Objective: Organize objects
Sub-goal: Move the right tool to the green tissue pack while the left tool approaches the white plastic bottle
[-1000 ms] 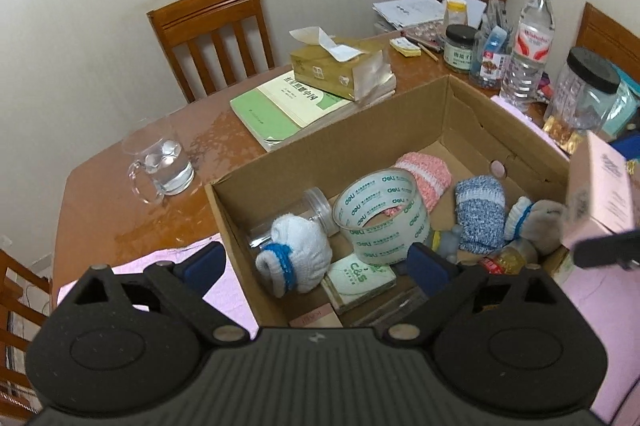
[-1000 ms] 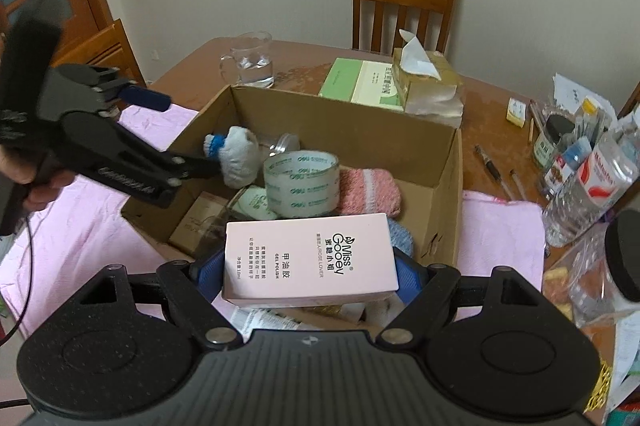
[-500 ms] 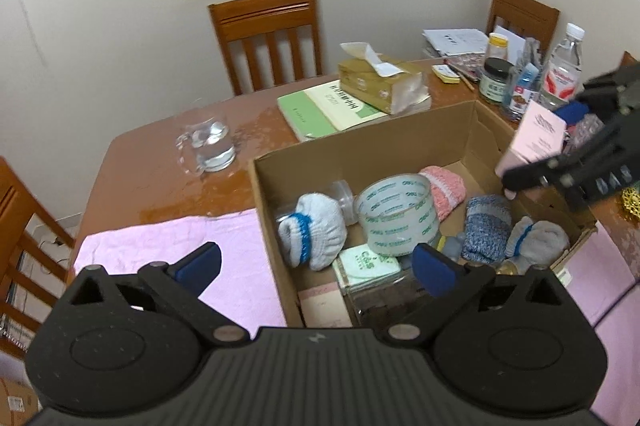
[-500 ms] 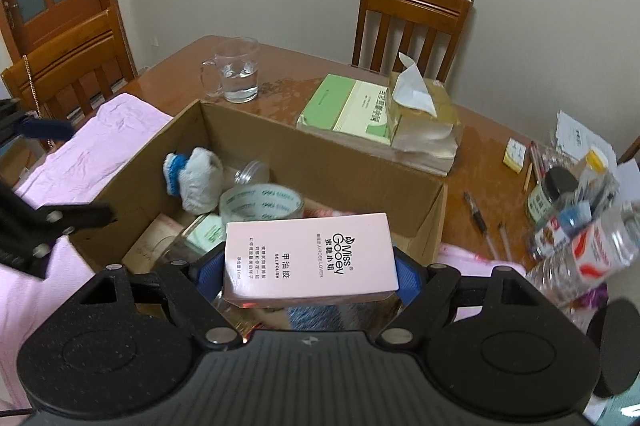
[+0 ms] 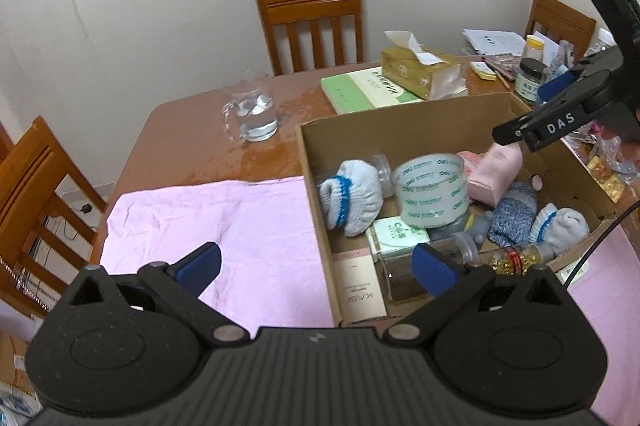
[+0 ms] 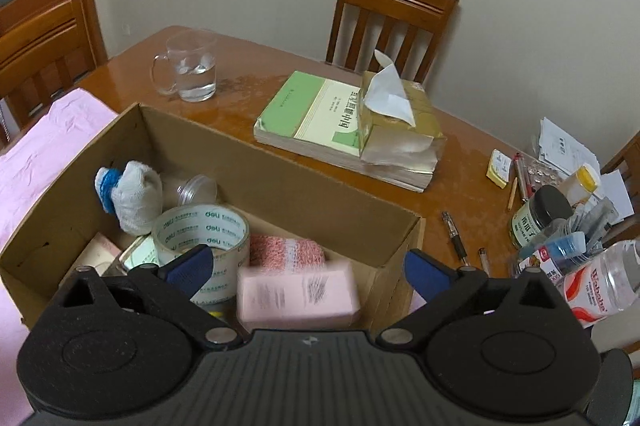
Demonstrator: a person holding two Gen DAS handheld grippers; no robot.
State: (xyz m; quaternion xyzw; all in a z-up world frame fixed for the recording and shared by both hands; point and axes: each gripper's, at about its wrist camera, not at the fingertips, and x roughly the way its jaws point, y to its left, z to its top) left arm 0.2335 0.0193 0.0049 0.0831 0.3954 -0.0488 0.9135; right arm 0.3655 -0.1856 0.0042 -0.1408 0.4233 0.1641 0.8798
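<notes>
Right tool [image 6: 304, 270]: poised over cardboard box [image 6: 280, 193], fingers spread, released. Pink carton [image 6: 296, 296]: blurred, below tool, inside box beside tape roll [image 6: 200, 230]. Left tool [image 5: 316, 266]: released, empty.

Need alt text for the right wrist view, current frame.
The open right gripper hangs above a blurred pink box inside a cardboard box, beside a roll of clear tape and a balled white sock. On the wooden table behind are a glass mug of water, a green book and a tissue pack.
</notes>
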